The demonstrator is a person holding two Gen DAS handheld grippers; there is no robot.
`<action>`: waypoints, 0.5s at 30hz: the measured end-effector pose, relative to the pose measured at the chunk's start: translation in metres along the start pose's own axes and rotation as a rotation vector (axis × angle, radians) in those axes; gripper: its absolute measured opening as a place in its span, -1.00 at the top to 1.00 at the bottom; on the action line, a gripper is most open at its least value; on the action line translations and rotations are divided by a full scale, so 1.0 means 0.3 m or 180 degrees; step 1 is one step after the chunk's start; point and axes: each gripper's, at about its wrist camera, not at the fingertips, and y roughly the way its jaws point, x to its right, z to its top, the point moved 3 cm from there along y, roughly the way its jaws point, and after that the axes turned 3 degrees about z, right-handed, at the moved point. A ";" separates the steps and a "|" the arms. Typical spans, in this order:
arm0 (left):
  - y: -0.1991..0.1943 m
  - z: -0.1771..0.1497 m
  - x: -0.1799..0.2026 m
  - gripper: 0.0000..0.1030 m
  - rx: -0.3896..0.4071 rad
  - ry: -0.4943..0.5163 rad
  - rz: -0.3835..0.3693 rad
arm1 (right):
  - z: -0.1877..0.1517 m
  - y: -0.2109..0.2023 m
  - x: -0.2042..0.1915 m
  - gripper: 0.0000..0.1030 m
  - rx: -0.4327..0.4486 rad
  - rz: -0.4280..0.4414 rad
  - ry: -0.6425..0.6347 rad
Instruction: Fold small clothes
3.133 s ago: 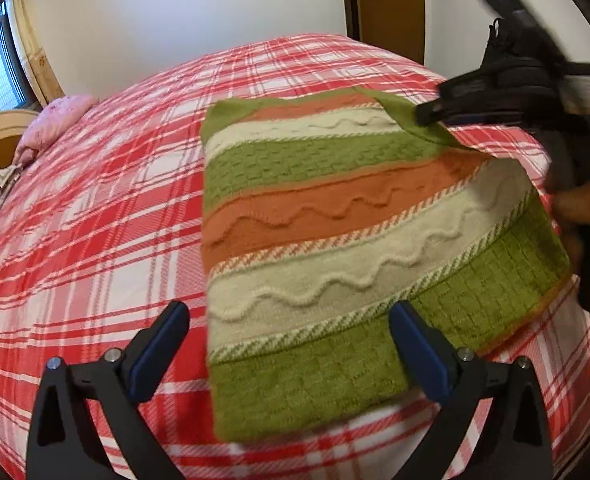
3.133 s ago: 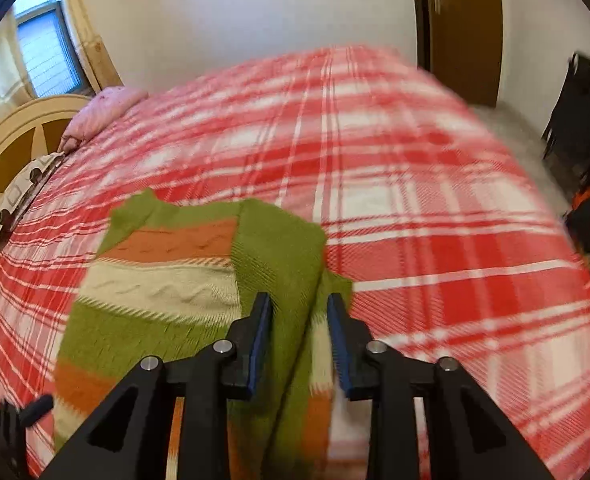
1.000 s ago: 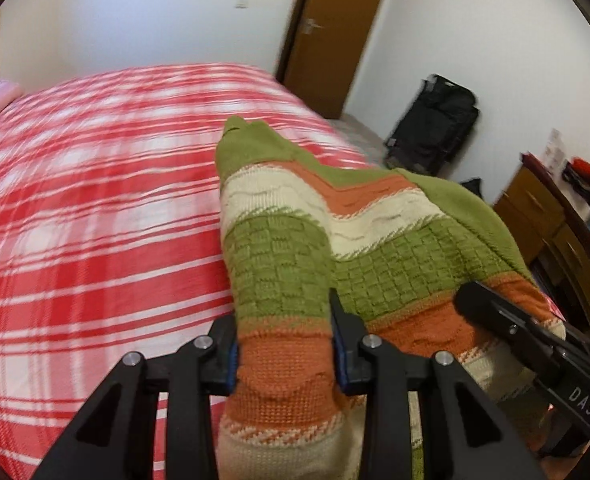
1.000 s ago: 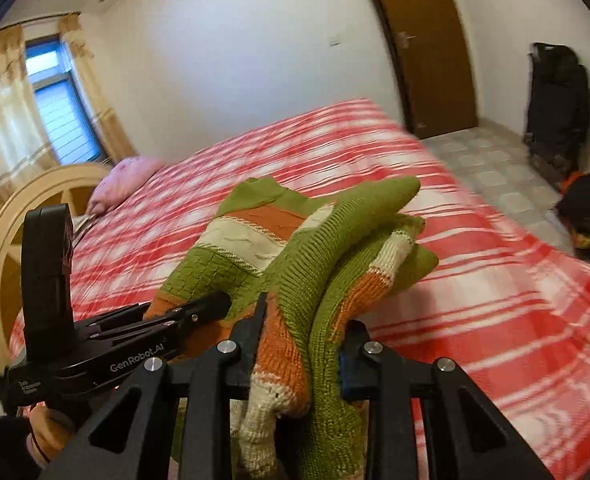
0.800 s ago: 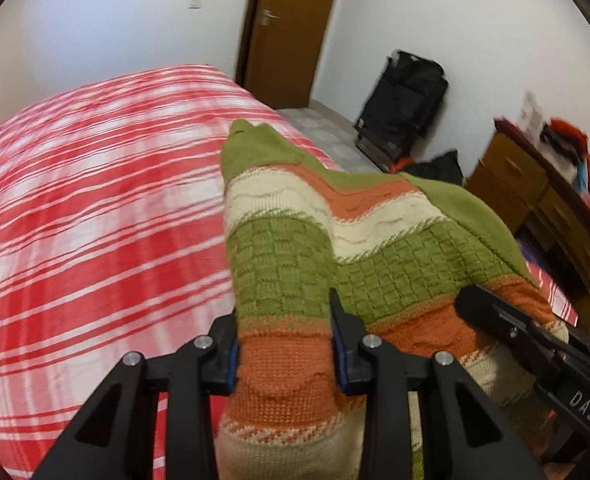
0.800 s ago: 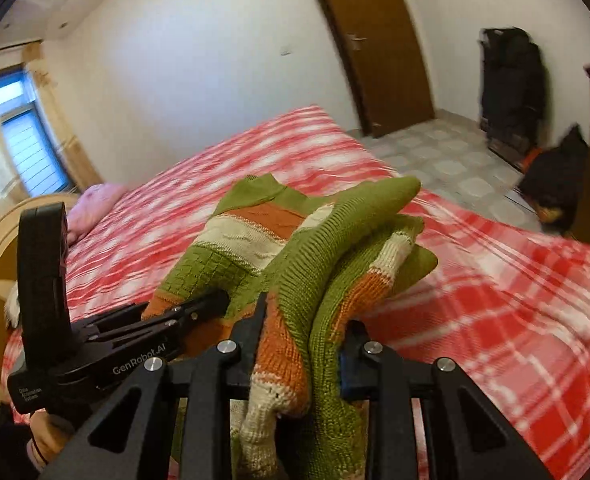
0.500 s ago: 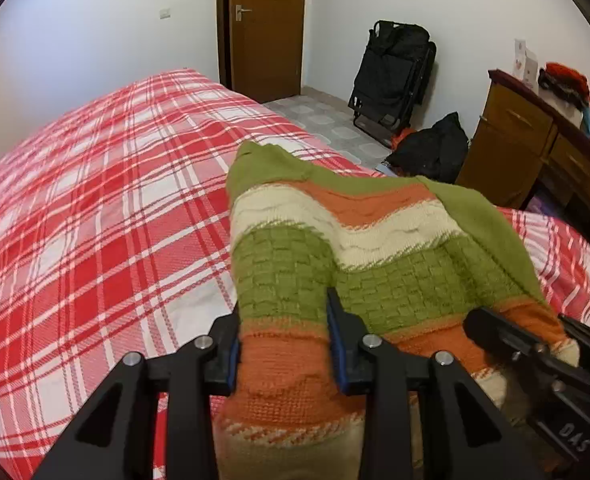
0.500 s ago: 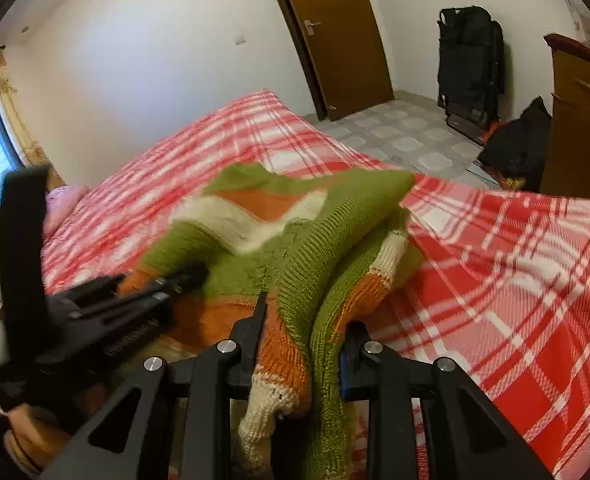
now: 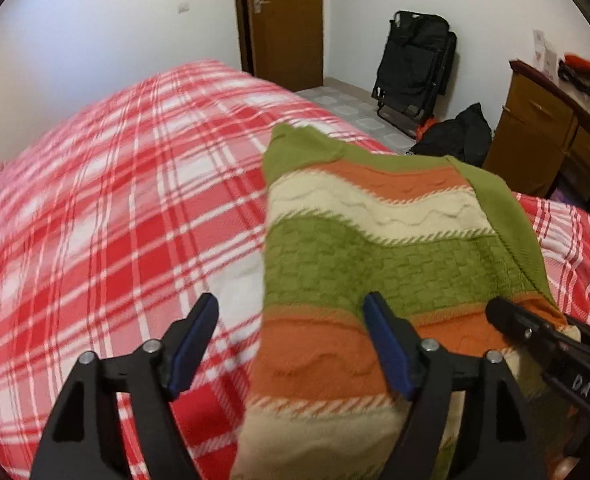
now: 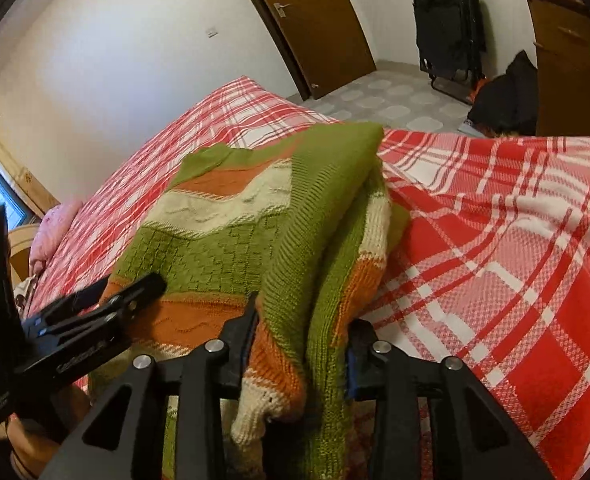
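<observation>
Item: striped knit sweater (image 9: 375,256), green, cream and orange, lying folded on the red plaid bedspread (image 9: 107,216), centre-right of the left wrist view. Left gripper (image 9: 291,344): fingers spread wide, holding nothing, its right finger resting over the orange band. Right gripper (image 10: 299,340): pinching a bunched edge of the knit, lower centre of its view, probably to steady the fold while it settles.

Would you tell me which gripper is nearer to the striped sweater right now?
Right. The right gripper is shut on a bunched edge of the striped sweater; the left gripper hangs open over its other edge, gripping nothing.
</observation>
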 end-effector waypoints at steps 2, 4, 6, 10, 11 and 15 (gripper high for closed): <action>-0.014 -0.021 -0.024 -0.66 -0.0027 -0.0100 -0.0037 | -0.004 -0.006 -0.005 0.19 -0.0021 0.0011 0.0000; -0.031 -0.040 -0.046 -0.68 -0.0068 -0.0167 -0.0105 | -0.014 -0.030 0.002 0.15 -0.0070 0.0059 0.0039; -0.054 -0.063 -0.080 -0.72 -0.0128 -0.0228 -0.0165 | -0.024 -0.073 0.015 0.15 -0.0108 0.0169 0.0084; -0.104 -0.068 -0.126 -0.71 -0.0057 -0.0244 -0.0156 | 0.007 -0.195 -0.008 0.15 0.0162 -0.0047 -0.0267; -0.120 -0.059 -0.133 -0.70 -0.0007 -0.0268 -0.0127 | 0.025 -0.215 -0.029 0.16 0.0258 -0.0153 -0.0414; -0.119 -0.036 -0.123 -0.70 0.0014 -0.0301 0.0026 | 0.106 -0.186 -0.119 0.55 0.0316 -0.0266 -0.0820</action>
